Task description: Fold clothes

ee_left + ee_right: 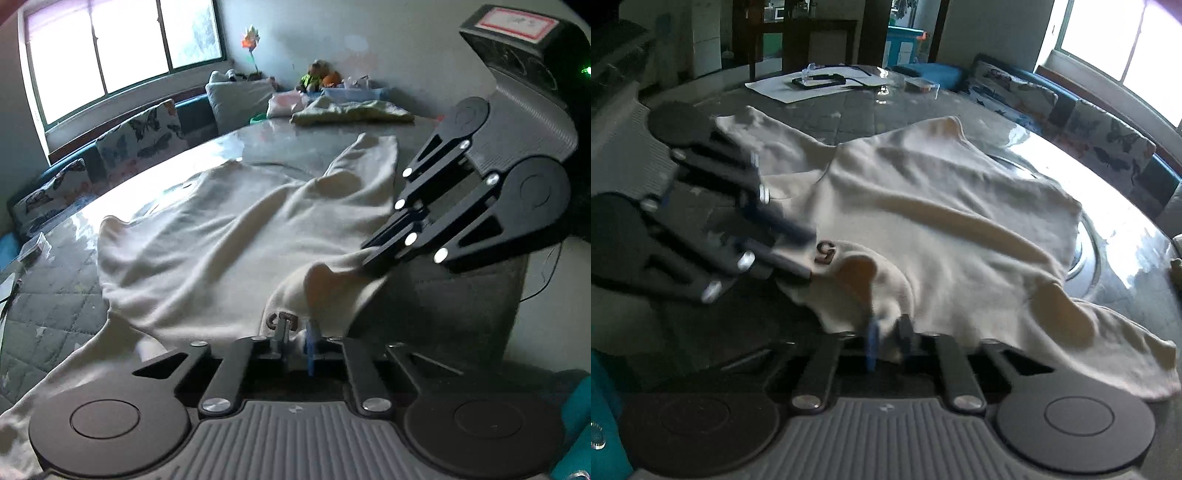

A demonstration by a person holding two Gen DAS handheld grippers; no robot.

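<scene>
At the near edge of the bench, both claws are pinching the cream shirt's hem: left claw, right claw. Lifting both evenly would be keeping the fold straight as it carries toward the far side.

cream shirt | rumpled, spread on table | near edge lifted

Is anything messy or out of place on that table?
Only the cream garment: it lies rumpled and skewed across the table, near edge bunched where the left gripper and right gripper pinch it. Nothing looks spilled or damaged.
</scene>
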